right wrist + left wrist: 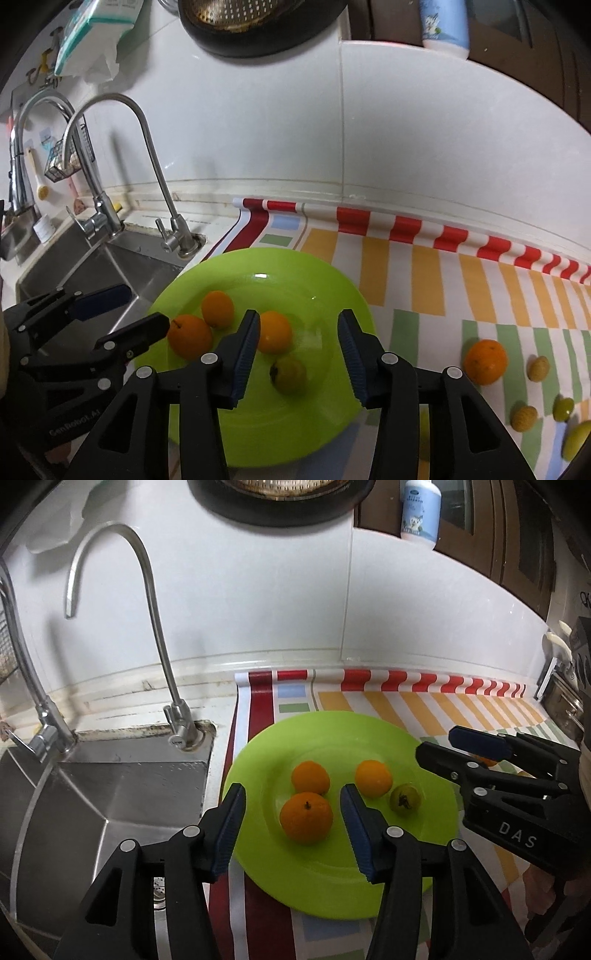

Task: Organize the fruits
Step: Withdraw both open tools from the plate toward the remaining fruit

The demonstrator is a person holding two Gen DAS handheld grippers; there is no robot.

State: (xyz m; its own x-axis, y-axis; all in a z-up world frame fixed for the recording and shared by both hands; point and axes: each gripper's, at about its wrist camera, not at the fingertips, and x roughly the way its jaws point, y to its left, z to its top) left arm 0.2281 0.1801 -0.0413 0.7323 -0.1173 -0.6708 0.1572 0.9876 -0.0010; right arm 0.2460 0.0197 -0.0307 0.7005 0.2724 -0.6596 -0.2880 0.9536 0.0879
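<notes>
A green plate [332,295] is set on the striped mat [424,273] near the sink [122,775], at the left end of the desk, evidently as the collecting place for the fruit. Three oranges and one small green fruit [289,373] lie in its well: the stemmed orange [306,818] nearest the plate's front, a second orange [310,777] touching it from behind, the third orange [373,778] apart to the right, just beside the green fruit. The left claw [293,812] is held over the plate's front rim, jaws part open, the stemmed orange framed between them but not pressed by either pad; nothing is gripped. The right claw [297,338] is likewise part open and empty, with the green fruit seen in its gap, untouched. Judged from this, both fruits have been set down in the plate and both claws freed. Unsorted fruit is left on the mat toward the desk's right end: a fourth orange [485,362], two tan nut-like pieces [538,368] and [523,418], and two small green fruits [563,409] and [577,439]. The task is judged partly done; the fourth orange is nearest for the right claw.
</notes>
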